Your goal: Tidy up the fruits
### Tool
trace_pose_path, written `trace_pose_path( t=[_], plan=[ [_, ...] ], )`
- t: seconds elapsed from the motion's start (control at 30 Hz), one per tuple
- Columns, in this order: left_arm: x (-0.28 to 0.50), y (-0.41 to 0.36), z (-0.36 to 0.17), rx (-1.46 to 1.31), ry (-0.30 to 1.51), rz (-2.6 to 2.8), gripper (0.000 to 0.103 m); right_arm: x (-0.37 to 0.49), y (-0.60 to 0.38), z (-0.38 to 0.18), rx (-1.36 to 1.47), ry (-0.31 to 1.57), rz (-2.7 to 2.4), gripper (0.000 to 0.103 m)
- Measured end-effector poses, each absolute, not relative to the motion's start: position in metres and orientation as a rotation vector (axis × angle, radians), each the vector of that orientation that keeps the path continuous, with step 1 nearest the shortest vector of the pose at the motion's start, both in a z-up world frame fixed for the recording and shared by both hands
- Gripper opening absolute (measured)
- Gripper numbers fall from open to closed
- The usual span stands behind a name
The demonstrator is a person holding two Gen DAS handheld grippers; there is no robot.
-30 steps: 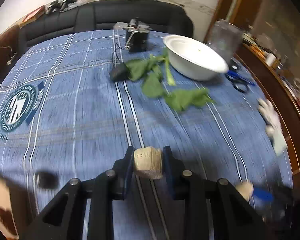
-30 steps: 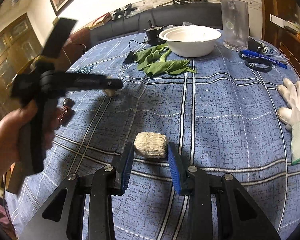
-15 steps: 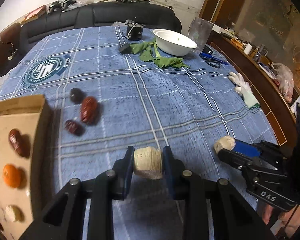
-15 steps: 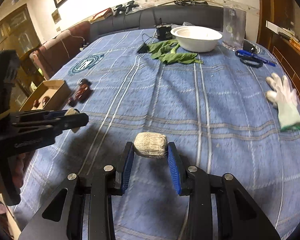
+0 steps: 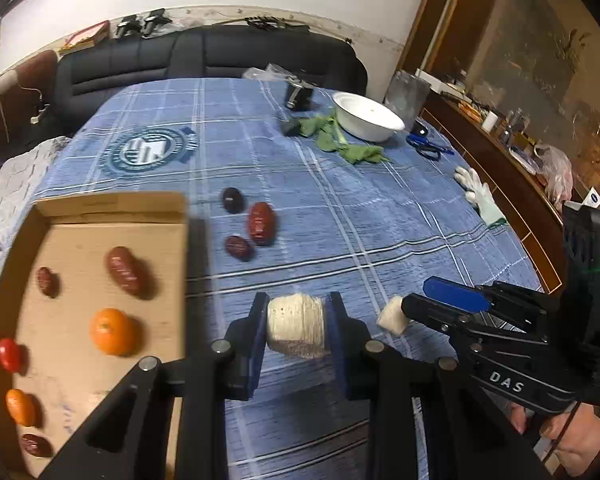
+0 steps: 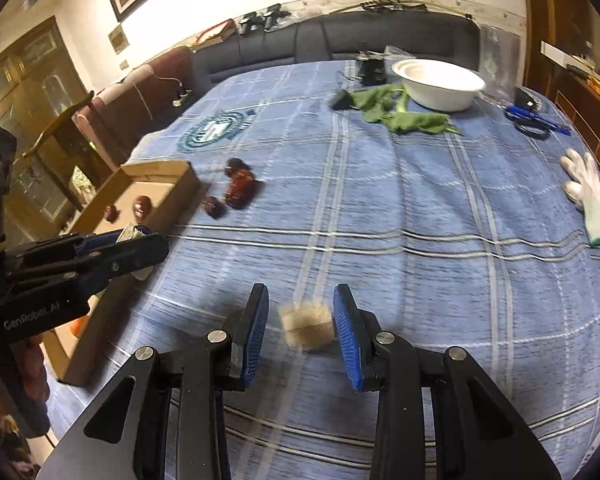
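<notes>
My left gripper is shut on a pale, rough, rounded fruit held above the blue cloth, just right of a cardboard box. The box holds an orange, red and dark fruits. Three dark red fruits lie on the cloth beside the box. In the right wrist view my right gripper has its jaws apart, with a blurred pale fruit between them, touching neither pad. The left gripper shows there at left, near the box.
A white bowl and green leaves sit at the table's far side, with scissors and a white glove toward the right edge. A black sofa stands behind the table.
My right gripper has opened and its pale fruit has come loose between the jaws. My left gripper has moved toward the box, still holding its fruit.
</notes>
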State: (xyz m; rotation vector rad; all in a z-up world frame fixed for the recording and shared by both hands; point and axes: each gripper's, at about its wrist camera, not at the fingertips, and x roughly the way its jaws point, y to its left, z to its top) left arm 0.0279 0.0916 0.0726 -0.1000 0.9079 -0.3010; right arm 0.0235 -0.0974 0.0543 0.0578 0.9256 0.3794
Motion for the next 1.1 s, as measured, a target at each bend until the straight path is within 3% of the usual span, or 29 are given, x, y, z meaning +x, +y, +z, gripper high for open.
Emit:
trace_pose_path(
  t=[0.4,0.57,0.7,1.1],
  plan=[
    [0.007,0.112,0.075,-0.067,0.916,-0.362,0.031,0.022,-0.078,0.034,-0.014,0.959,0.295,0.034],
    [0.003,0.101,0.069,-0.055,0.931,-0.393,0.031,0.028,-0.085,0.020,-0.033,0.996,0.249,0.040],
    [0.002,0.094,0.063,-0.057,0.948,-0.404,0.031,0.028,-0.094,0.012,-0.011,1.002,0.231,0.030],
    [0.005,0.103,0.069,-0.112,0.941,-0.386,0.031,0.017,-0.078,0.053,-0.036,0.922,0.318,0.029]
  ],
)
